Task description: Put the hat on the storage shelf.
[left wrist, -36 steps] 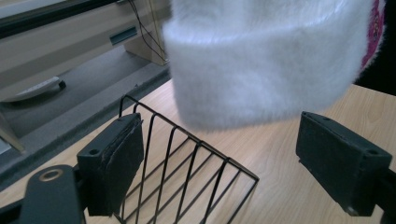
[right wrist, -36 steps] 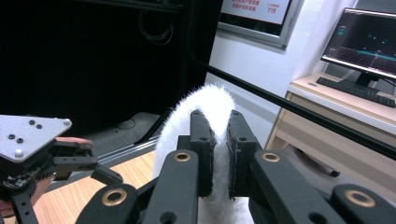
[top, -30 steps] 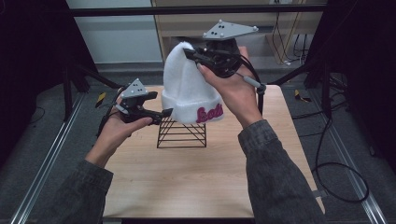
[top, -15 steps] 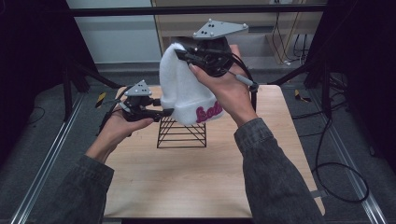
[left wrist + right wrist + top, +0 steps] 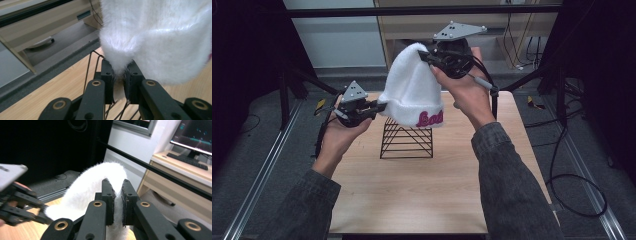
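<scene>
Hat: white fluffy knit hat [image 5: 412,92] hangs above black wire stand [image 5: 406,140], mid-desk [image 5: 422,190].
Left tool [image 5: 379,106]: just clenched on brim.
Right tool [image 5: 426,56]: clenched on crown.
Risk: brim may snag wire, tipping stand.

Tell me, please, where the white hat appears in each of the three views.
High view: the white hat is at upper centre, above the black wire stand.
Left gripper view: the hat fills the upper right, its hem between the jaws.
Right gripper view: it is at lower centre, behind the jaws.
Shared landmark: the wooden table.
</scene>
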Motion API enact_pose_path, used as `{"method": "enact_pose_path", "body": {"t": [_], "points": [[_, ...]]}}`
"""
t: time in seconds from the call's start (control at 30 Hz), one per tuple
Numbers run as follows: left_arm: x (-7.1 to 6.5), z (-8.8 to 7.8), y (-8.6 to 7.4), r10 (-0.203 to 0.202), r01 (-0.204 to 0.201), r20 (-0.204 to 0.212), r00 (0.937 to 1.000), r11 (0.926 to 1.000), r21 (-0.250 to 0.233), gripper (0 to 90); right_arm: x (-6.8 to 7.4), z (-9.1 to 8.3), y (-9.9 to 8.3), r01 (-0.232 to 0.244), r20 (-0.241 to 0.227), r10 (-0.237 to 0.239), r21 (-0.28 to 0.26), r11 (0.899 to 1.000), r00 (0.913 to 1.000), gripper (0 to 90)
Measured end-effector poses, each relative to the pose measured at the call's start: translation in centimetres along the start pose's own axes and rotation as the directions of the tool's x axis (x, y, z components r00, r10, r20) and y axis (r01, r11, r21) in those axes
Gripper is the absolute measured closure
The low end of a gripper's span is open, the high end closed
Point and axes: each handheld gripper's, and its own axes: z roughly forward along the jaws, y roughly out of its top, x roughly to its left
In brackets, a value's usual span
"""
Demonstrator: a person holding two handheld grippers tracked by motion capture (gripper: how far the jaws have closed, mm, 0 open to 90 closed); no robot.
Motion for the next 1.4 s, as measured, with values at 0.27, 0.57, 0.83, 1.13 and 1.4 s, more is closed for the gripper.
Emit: {"method": "enact_pose_path", "body": {"t": [0.27, 0.57, 0.83, 1.13, 1.4], "points": [[1.0, -0.7, -0.8, -0.006, 0.007, -0.031, 0.9995, 0.9998, 0.017, 79.9, -0.4, 1.8, -1.0, -0.022, 0.001, 0.022, 0.031, 0.999, 0.9998, 83.6], [2.1, 0.3, -1.5, -0.03, 0.031, -0.044, 0.9986, 0.9991, 0.028, 79.9, -0.7, 3.6, -1.9, -0.01, 0.006, 0.01, 0.062, 0.998, 0.9999, 83.6], [2.8, 1.6, -2.1, -0.034, 0.036, -0.05, 0.9982, 0.998, 0.052, 79.8, -1.3, 4.8, -3.1, -0.013, 0.0, 0.013, 0.071, 0.997, 0.9999, 83.6], [3.2, 2.1, -2.9, -0.049, 0.052, -0.06, 0.997, 0.9973, 0.051, 79.9, -1.1, 5.3, -4.1, -0.029, -0.012, 0.03, 0.067, 0.997, 0.9995, 83.5], [3.8, 1.8, -4.5, -0.063, 0.067, -0.069, 0.9957, 0.996, 0.06, 80.0, 0.1, 6.0, -4.3, -0.009, -0.039, 0.012, 0.076, 0.997, 0.9992, 83.3]]}}
